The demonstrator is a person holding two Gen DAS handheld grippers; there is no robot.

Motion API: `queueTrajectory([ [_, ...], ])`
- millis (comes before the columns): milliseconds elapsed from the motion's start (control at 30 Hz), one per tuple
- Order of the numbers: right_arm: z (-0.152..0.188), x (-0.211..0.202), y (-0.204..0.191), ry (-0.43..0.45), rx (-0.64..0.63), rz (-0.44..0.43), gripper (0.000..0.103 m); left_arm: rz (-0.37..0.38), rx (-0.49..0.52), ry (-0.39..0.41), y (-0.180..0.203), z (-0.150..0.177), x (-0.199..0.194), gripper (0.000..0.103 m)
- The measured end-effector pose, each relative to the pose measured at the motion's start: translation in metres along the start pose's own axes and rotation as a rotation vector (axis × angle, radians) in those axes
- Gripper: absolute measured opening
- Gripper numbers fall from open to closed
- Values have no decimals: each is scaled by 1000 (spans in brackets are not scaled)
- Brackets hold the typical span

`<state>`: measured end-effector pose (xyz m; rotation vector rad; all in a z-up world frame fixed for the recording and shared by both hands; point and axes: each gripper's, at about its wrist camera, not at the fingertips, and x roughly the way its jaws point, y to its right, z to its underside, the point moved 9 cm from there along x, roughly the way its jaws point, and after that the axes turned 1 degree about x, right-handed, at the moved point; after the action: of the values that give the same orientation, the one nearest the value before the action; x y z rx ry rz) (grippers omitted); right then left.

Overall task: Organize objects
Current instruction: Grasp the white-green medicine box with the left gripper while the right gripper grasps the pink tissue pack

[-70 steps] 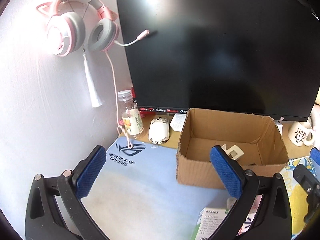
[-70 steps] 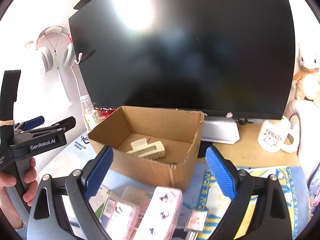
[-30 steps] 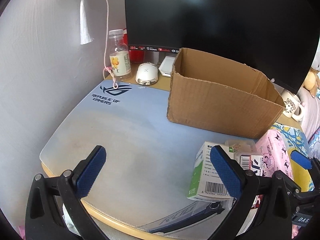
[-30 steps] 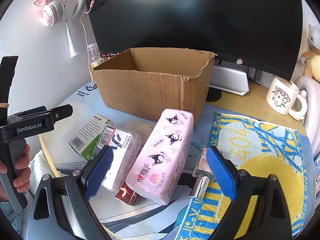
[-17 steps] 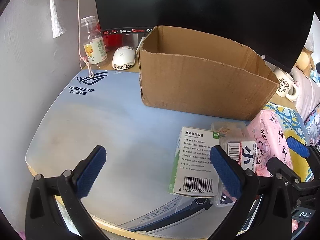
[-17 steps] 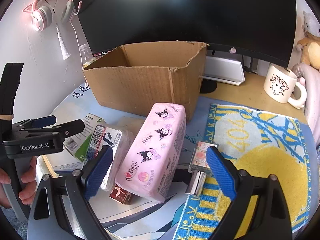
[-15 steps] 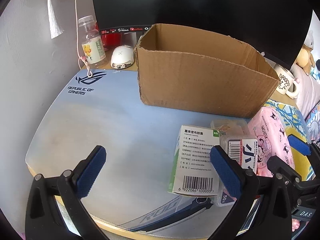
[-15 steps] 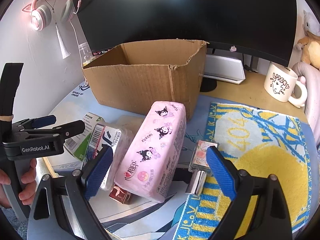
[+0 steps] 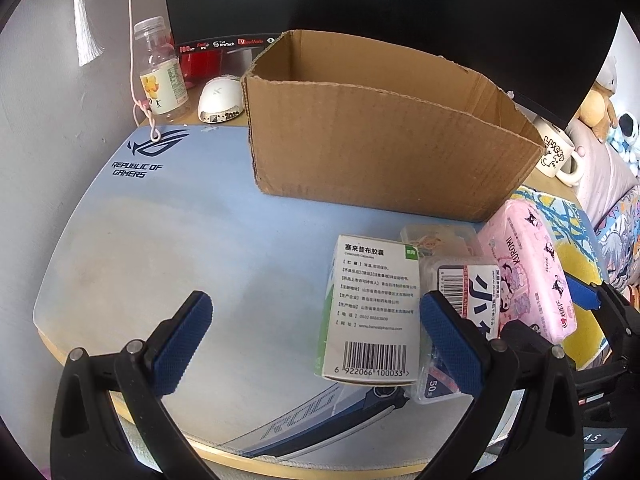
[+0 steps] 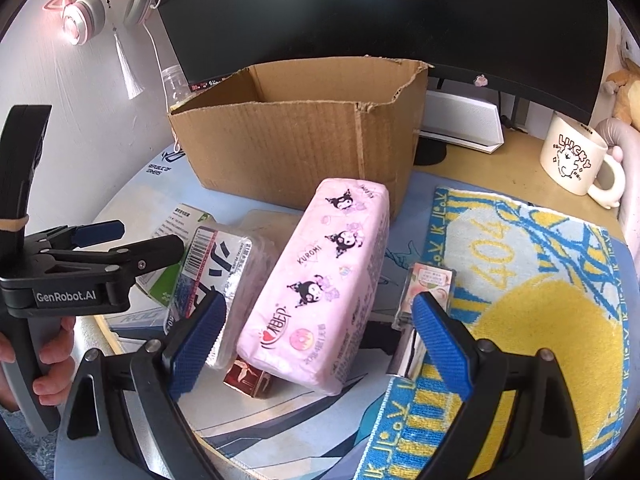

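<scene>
With both tools spread wide and holding nothing, the right gripper [image 10: 316, 340] hangs over the pink tissue pack [image 10: 324, 276], which lies among the clutter just in front of the cardboard box [image 10: 296, 140], while the left gripper [image 9: 316, 332] faces the green-and-white medicine carton [image 9: 370, 308] beside it. This looks like the reach before a pick. Next, the right jaws need to drop astride the pack's narrow sides and close before lifting it into the box.

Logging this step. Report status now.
Left gripper open, empty. Right gripper open, empty, over pink tissue pack. Pack on desk by box. Nothing in the way.
</scene>
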<state>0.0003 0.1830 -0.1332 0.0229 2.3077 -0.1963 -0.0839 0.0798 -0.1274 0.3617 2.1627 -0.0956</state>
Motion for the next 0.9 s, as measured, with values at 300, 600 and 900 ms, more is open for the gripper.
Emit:
queueTrajectory([
  [300,2,4,-2,-16,-11,10,99,-10,9,5,-1,1,1,103],
  [600,-1,0,-4,5,-2,-27,99,-33,19,23,-3,-1,-3,103],
  [900,-1,-2,6,9,32,28,98,2,62,13,11,1,-2,103],
])
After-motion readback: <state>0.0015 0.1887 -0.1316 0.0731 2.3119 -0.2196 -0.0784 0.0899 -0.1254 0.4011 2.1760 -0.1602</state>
